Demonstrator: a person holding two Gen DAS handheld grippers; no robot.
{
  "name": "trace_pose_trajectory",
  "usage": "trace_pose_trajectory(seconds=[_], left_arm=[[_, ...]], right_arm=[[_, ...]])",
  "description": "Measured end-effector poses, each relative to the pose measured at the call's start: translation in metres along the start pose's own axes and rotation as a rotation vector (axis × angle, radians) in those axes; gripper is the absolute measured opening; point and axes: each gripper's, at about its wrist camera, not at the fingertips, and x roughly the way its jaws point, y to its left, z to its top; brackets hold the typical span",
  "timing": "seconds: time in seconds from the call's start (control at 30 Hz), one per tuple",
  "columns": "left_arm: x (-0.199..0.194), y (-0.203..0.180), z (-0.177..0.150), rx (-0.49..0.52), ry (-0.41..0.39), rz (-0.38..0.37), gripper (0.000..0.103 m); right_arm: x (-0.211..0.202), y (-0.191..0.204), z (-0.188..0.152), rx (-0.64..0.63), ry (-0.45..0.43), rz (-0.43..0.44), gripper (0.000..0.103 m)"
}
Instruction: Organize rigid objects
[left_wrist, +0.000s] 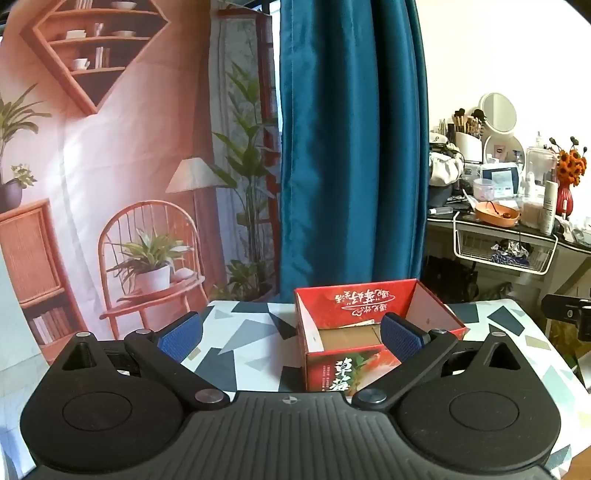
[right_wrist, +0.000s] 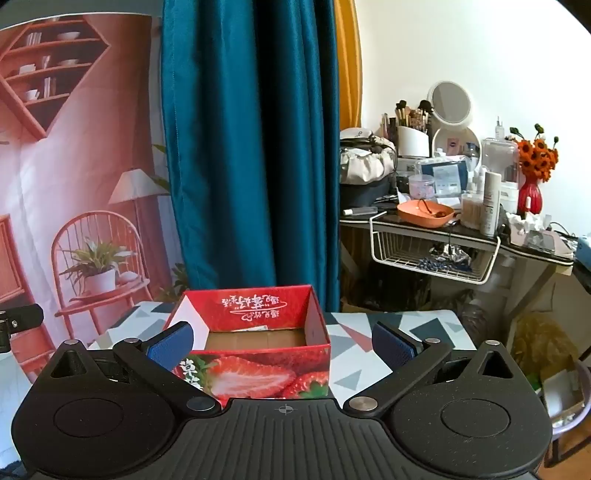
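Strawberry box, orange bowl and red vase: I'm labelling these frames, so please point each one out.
strawberry box (right_wrist: 258, 373), right wrist view, on its printed front wall.
orange bowl (right_wrist: 424, 216), right wrist view, on its outer side.
red vase (right_wrist: 529, 195), right wrist view, on its ribbed belly.

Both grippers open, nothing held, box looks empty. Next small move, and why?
Probably tilt one gripper down to look for the items to sort. The left gripper and right gripper both stand open and hold nothing, the red strawberry box shows only its bare cardboard floor, and no loose object appears on the visible part of the patterned table.
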Motion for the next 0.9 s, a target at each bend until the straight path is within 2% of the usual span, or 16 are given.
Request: trace_pose_trajectory(seconds=[0.9], left_arm=[[0.0062, -0.0006, -0.0049, -0.01, 0.017, -0.019, 0.103]], right_arm=[[0.0019, 0.0, -0.0017, -0.014, 0.022, -0.006, 0.103]])
